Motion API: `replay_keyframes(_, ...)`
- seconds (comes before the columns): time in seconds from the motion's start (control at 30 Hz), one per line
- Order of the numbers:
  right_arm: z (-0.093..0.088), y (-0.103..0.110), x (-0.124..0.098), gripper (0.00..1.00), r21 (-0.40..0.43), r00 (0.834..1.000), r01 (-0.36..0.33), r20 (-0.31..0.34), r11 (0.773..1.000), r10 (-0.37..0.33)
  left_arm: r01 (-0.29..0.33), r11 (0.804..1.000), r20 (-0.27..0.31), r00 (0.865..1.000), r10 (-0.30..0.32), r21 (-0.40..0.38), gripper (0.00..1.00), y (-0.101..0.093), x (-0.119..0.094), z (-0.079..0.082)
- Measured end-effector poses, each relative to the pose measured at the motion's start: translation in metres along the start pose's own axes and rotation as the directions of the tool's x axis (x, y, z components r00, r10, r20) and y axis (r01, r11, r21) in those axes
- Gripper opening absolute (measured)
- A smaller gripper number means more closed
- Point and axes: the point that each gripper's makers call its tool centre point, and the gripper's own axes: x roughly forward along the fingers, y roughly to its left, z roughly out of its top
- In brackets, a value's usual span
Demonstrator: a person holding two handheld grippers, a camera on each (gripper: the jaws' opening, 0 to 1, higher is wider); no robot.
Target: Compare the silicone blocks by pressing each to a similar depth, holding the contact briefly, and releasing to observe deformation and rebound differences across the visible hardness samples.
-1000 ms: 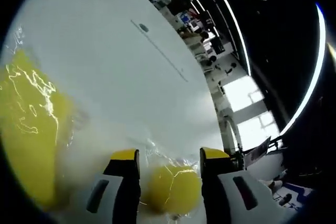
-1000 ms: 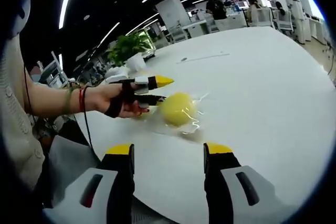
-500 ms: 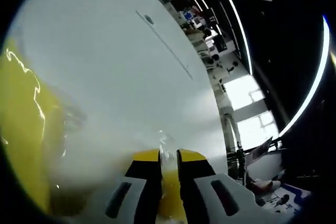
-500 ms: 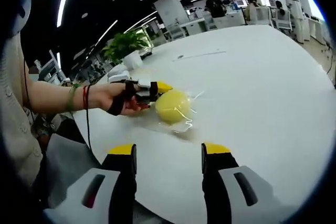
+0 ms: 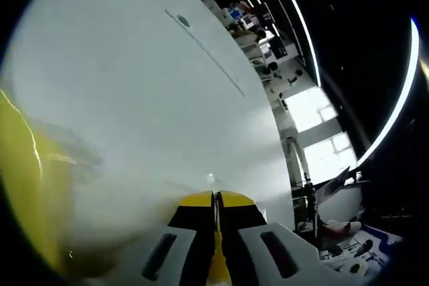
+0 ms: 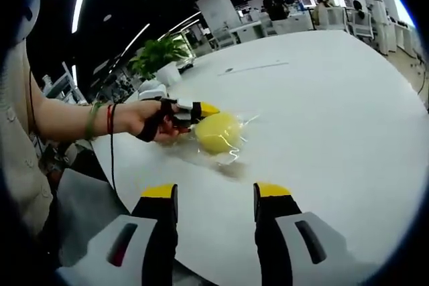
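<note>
Left tongs (image 6: 201, 110) are pinching the wrapped yellow silicone block (image 6: 216, 132) nearly flat on the white tabletop (image 6: 322, 112), needing steady pressure, while right tongs (image 6: 213, 195) are hovering open.

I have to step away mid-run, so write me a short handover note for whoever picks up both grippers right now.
Left gripper: jaws closed nearly together, pinching the edge of the yellow silicone block; in the left gripper view a thin yellow sliver sits between the tips.
Right gripper: open, holding nothing, hovering over the white table short of the block.
The block is wrapped in clear film and lies on the table.
Done: the squeeze on this sample is at full depth.
Left: hold briefly, release, watch the rebound, then repeat on any other samples. A large blurred yellow shape shows at the left edge of the left gripper view.
</note>
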Motion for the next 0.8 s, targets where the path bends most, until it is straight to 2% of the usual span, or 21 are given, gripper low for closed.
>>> replay_keyframes(0.17,0.003,-0.001,-0.002,0.41,-0.003,1.000,0.002,0.010,1.000,-0.002,0.000,1.000,0.003,1.000,0.000,-0.001,0.00,-0.004,-0.002,0.000)
replay_keyframes(0.33,0.007,-0.001,-0.004,0.41,-0.011,1.000,0.007,0.020,1.000,-0.006,0.009,0.998,0.005,1.000,-0.009,0.063,0.00,-0.008,-0.005,0.000)
replay_keyframes(0.5,0.008,0.002,-0.007,0.41,-0.019,1.000,0.006,0.020,1.000,-0.006,0.011,0.998,0.010,1.000,-0.012,0.066,0.00,-0.010,-0.009,0.001)
replay_keyframes(0.6,0.008,0.004,-0.008,0.40,-0.024,1.000,0.004,0.020,1.000,-0.003,0.025,0.995,0.011,1.000,-0.026,0.095,0.00,-0.017,-0.013,0.001)
replay_keyframes(0.63,0.008,0.005,-0.008,0.40,-0.028,1.000,0.003,0.020,1.000,-0.003,0.052,0.992,0.014,0.998,-0.054,0.113,0.00,-0.023,-0.014,0.001)
replay_keyframes(0.8,0.010,0.006,-0.010,0.40,-0.036,1.000,0.002,0.027,0.999,-0.001,0.068,0.988,0.021,0.997,-0.072,0.137,0.00,-0.033,-0.023,0.002)
